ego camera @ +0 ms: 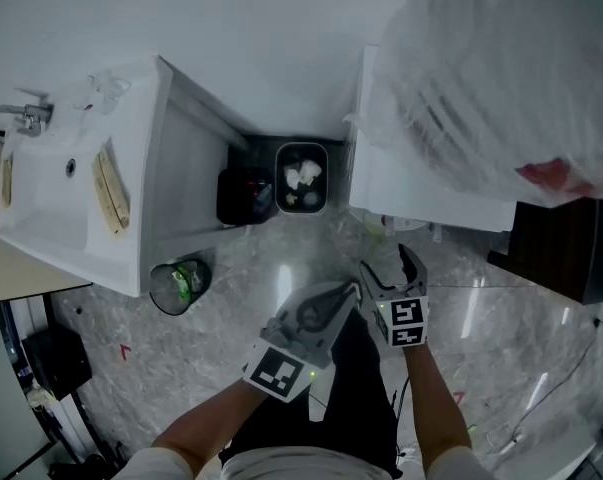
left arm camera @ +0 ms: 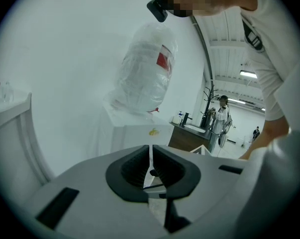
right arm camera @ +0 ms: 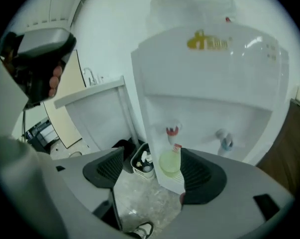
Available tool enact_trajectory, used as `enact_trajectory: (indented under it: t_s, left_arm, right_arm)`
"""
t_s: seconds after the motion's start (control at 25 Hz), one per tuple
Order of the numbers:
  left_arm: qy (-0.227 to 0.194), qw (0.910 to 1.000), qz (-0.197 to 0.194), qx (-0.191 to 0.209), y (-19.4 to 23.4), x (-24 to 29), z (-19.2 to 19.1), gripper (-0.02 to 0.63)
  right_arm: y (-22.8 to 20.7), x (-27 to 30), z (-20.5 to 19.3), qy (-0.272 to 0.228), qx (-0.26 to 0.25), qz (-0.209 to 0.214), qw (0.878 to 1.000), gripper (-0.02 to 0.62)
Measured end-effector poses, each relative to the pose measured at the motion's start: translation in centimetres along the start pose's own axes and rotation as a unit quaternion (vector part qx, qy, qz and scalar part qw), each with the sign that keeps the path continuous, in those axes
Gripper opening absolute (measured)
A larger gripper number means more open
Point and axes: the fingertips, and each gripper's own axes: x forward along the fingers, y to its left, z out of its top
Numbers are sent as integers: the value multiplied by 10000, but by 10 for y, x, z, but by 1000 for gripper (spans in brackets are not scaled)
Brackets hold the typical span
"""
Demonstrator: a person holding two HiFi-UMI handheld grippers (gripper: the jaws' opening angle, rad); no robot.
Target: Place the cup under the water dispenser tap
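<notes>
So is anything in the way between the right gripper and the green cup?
Nothing visible. The right gripper is open, and the green cup stands clear beyond its jaws, below the red tap.

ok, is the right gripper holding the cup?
No: the right gripper is open and apart from the cup, which sits in the water dispenser below the red tap.

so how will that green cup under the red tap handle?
The cup looks thin, translucent plastic: probably light, may flex if squeezed hard. It stands upright on the dispenser ledge under the red tap, so a nudge could tip it.
</notes>
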Motion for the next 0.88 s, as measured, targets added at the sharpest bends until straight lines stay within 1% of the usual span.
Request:
enact_trajectory:
  t_s: [0.08, 0.16, 0.2, 0.24, 0.28, 0.32, 0.36, 0.44, 0.56, 0.68, 0.76, 0.88]
  left_arm:
    - [-49, 10000, -9, 3, -7, -10, 23, 26]
    - [-91, 9999, 10, -48, -15, -20, 46, 26]
    - [-86, 9999, 26, -75, -19, -26, 56, 26]
    - [-55, 9999, 42, -87, -24, -31, 65, 26]
    - [-5, 10000, 51, -82, -28, -36, 73, 26]
    - [52, 10000, 46, -65, -33, -42, 81, 26]
    - [97, 9999, 24, -44, -39, -49, 88, 26]
    - [92, 10000, -20, -26, -52, -62, 105, 26]
    - [111, 9999, -5, -76, -67, -81, 128, 26]
    - [214, 9995, 7, -233, -77, -101, 138, 26]
    - [163, 9993, -17, -346, -83, -114, 148, 26]
    - [57, 9991, -104, -399, -95, -131, 167, 25]
  right_arm:
    - [14, -27, 32, -165, 146, 125, 9997, 372]
    - [26, -56, 63, -338, 254, 194, 9989, 348]
    - [30, -72, 78, -438, 282, 193, 9985, 319]
    - [34, -87, 92, -544, 282, 165, 9980, 264]
    - [38, -103, 107, -653, 256, 132, 9975, 184]
    - [43, -119, 121, -760, 221, 122, 9968, 145]
    - [49, -135, 135, -872, 197, 135, 9959, 128]
    - [60, -165, 160, -1096, 203, 188, 9936, 104]
    - [78, -208, 186, -1284, 209, 246, 9912, 90]
    - [96, -246, 205, -1450, 200, 218, 9890, 72]
    - [106, -267, 214, -1589, 237, 173, 9869, 48]
    - [122, -294, 228, -1734, 271, 93, 9844, 20]
